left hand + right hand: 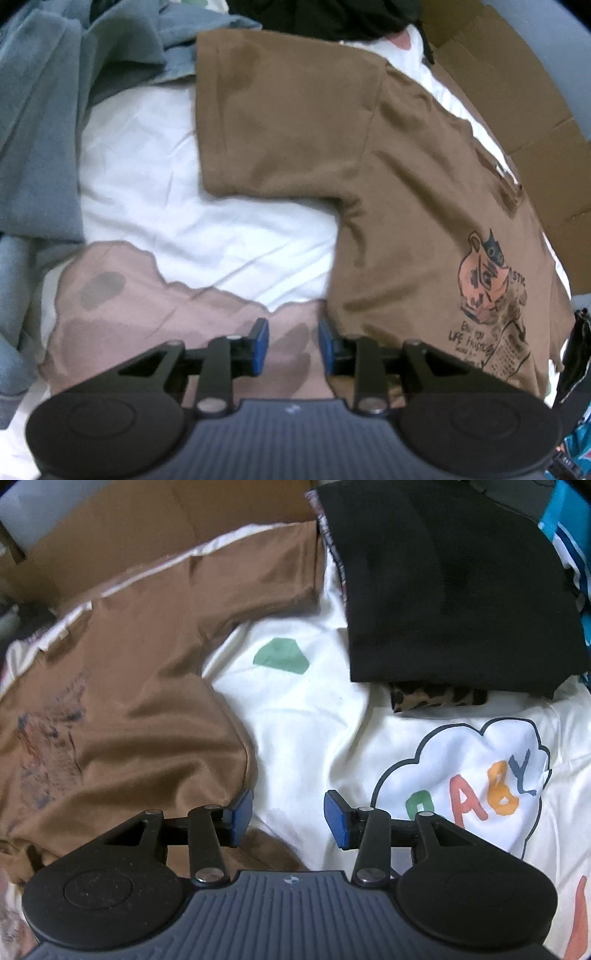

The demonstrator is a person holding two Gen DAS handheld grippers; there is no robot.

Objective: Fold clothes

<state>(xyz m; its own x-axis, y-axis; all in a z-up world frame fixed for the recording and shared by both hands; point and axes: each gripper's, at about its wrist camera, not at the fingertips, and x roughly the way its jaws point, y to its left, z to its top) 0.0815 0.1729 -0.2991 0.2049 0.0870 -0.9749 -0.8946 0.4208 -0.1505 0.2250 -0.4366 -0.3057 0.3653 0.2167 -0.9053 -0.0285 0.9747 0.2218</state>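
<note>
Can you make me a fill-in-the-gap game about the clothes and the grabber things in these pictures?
1. The T-shirt with a cartoon print lying spread on the bed sheet is ____ in colour.
2. The colourful letters inside the cloud outline spell ____.
3. The folded garment lying on top of the leopard-print cloth is ____.
4. Both the left gripper and the right gripper have nothing between their pads, so they are ____.

Missing words: brown; BABY; black; open

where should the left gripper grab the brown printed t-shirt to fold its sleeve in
Grip the hem edge of the brown printed t-shirt's spread sleeve, coming from above on the white sheet side. The sleeve lies flat, its edge exposed, and the left gripper hangs empty.
</note>
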